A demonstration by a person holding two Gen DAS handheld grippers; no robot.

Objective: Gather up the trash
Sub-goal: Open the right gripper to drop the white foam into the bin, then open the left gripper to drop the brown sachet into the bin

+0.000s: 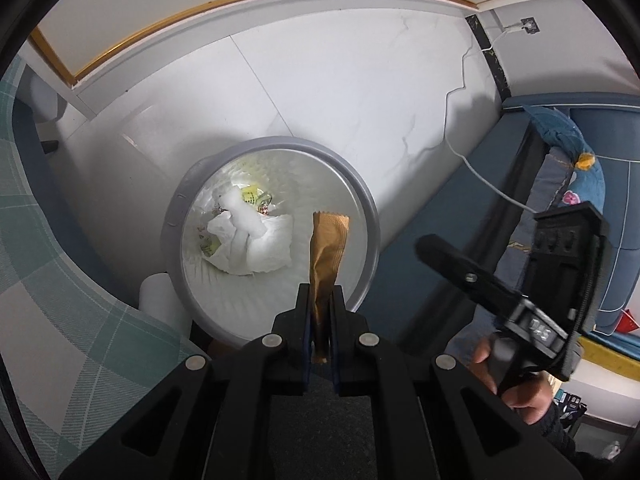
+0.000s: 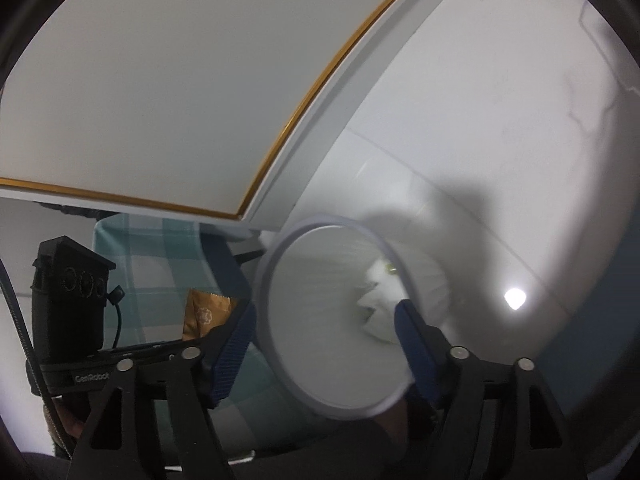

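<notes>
We see a white tiled floor (image 1: 340, 92) filling most of both views, with a green-checked cloth (image 1: 60, 280) along one side and a blue sofa (image 1: 460, 216) on the other. On the floor stands a round grey trash bin (image 1: 370, 240) lined with a clear bag, its mouth open towards us. At its bottom we make out crumpled white tissue (image 1: 256, 244) and a few yellow-green wrappers (image 1: 252, 196). Above the bin's near rim we find our left gripper (image 1: 320, 304), clamped tight on a brown snack wrapper (image 1: 328, 248); the wrapper stands upright between the jaws, and its upper end reaches out over the bin's opening, apart from the rubbish below. The same brown wrapper (image 2: 208, 314) shows in the right wrist view, sticking up beside the left tool's black body against the checked cloth. Our right gripper (image 2: 324, 332) hangs with its blue-padded fingers (image 2: 234, 356) spread wide and nothing between them; the bin (image 2: 276, 280) lies ahead of it and looks blurred, so we cannot tell for certain whether a pad touches the rim, though it seems to sit just beside it. A thin white cable (image 1: 480, 184) trails across the floor towards the sofa.
</notes>
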